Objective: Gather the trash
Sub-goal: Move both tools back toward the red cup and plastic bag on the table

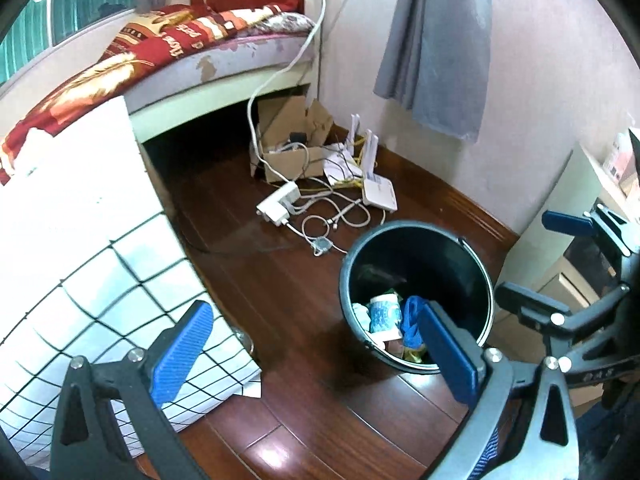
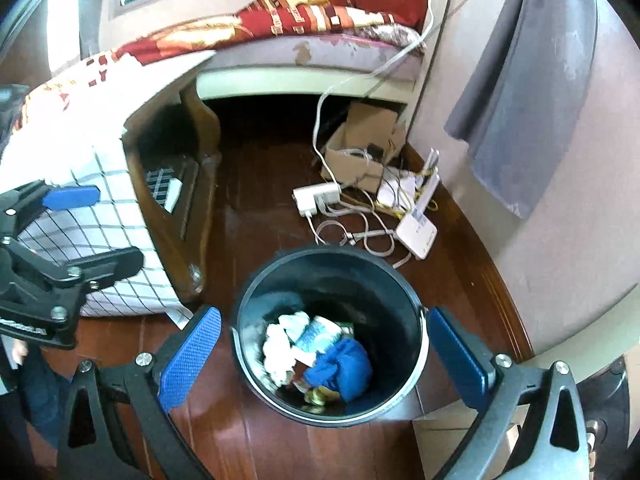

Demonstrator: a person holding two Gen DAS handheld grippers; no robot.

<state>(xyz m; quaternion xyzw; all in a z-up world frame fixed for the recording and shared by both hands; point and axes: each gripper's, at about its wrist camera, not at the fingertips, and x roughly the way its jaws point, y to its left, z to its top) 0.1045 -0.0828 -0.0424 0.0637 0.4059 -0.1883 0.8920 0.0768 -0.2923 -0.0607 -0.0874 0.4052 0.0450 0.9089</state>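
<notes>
A black trash bin stands on the wooden floor. It holds crumpled white paper, a blue-and-white packet and a blue bag. My right gripper hangs above the bin, open wide, with nothing between its blue pads. My left gripper is also open and empty, to the left of the bin and above it, with its right pad over the rim. Each gripper shows in the other's view: the right gripper and the left gripper.
A low table under a checked cloth stands left of the bin. Behind the bin lie a power strip, tangled cables, a white router and a cardboard box. A bed with a red blanket is beyond. A grey cloth hangs on the wall.
</notes>
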